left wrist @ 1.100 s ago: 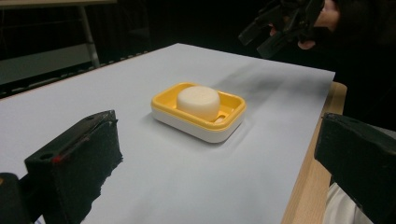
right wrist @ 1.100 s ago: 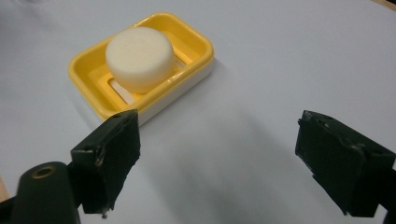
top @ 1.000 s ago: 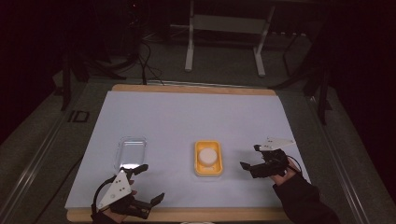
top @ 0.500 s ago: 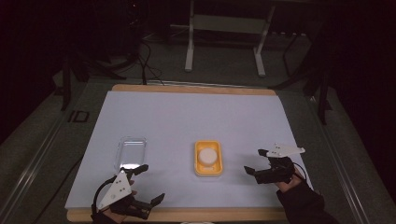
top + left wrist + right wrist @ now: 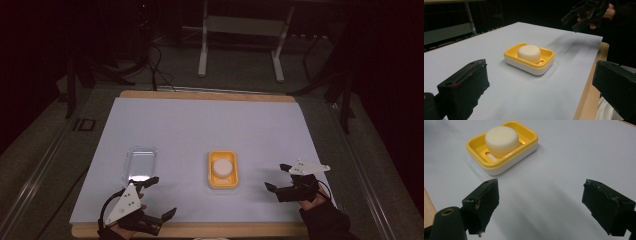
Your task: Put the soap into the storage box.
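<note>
A yellow soap dish point(image 5: 223, 181) with a white base sits on the white sheet, and a round white soap bar point(image 5: 223, 166) lies in it. My left gripper point(image 5: 161, 197) is at the front left edge, open and empty. In its own view the left gripper point(image 5: 541, 81) has its jaws wide apart, with the dish point(image 5: 530, 58) and soap point(image 5: 529, 53) ahead. My right gripper point(image 5: 276, 177) hovers to the right of the dish, open and empty. Seen along the right gripper point(image 5: 541, 191), the dish point(image 5: 499, 163) and soap point(image 5: 502, 140) lie ahead at upper left.
A clear plastic tray or lid point(image 5: 140, 163) lies left of the dish, just beyond my left gripper. The white sheet point(image 5: 210, 125) covers a wooden tabletop whose front edge point(image 5: 210, 231) shows. Table legs and cables stand in the dark behind.
My right gripper has drifted a little to the right and toward the front edge, away from the soap dish. The left gripper has stayed put.
</note>
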Available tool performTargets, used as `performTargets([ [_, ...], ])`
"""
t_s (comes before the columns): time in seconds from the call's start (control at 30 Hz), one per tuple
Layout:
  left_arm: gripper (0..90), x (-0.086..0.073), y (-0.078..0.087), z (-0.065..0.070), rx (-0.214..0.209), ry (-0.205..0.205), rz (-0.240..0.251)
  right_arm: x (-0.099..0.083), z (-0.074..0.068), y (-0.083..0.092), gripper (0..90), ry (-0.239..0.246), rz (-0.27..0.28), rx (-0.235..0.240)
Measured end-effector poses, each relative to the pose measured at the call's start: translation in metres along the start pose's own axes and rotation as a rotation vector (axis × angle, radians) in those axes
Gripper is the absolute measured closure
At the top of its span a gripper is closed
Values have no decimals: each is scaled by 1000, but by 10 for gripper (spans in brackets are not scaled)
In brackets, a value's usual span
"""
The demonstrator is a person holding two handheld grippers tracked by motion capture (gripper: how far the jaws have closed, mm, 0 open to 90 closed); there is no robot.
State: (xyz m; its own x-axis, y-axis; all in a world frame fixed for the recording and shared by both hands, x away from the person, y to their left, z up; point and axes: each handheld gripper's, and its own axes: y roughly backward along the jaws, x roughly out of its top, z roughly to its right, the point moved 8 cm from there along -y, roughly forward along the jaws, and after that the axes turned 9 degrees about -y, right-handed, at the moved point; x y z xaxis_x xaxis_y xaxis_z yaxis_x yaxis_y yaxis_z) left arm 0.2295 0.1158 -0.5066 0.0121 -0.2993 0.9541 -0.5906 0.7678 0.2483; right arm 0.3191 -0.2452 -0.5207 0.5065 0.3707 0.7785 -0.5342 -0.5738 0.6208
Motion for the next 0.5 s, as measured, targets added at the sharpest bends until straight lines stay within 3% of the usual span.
performTargets([
  [0.23,5,0,0,1,-4,-2,-3,-11,6,5,139,-45,4,-3],
  [0.5,5,0,0,1,-8,0,-2,-16,7,7,138,-44,0,-9],
])
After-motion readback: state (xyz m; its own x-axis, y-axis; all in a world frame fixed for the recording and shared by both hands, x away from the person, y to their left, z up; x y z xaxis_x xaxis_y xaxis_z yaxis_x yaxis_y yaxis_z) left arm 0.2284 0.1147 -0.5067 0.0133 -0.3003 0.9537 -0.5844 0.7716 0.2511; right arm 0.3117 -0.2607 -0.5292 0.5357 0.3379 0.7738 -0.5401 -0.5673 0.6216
